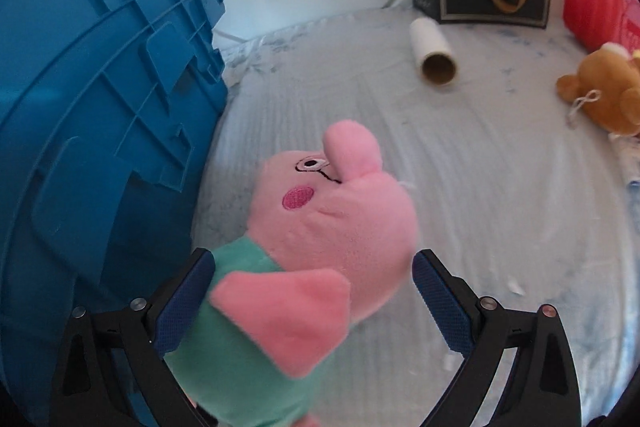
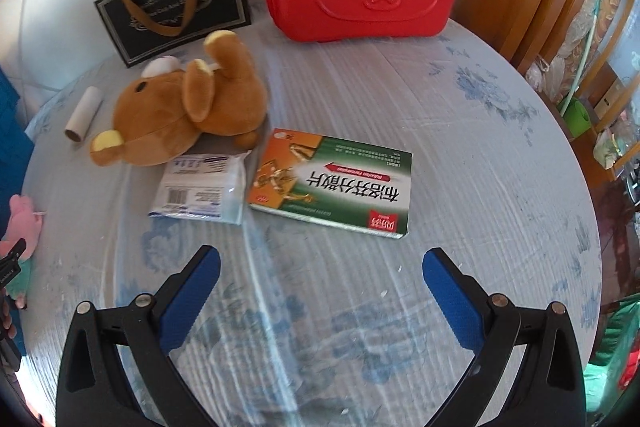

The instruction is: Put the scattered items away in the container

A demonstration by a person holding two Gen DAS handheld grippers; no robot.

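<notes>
Left gripper (image 1: 312,307) pinches pink pig plush (image 1: 320,223) at its body — soft, light, compressible; blue crate (image 1: 100,107) just left. Right gripper (image 2: 320,303) spread, empty — medicine box (image 2: 332,183) ahead.

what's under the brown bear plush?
The brown bear plush lies on the tablecloth, its lower edge overlapping the top of the white wipes pack. Whether anything else sits beneath its body is hidden. The medicine box lies beside it, not under.
</notes>
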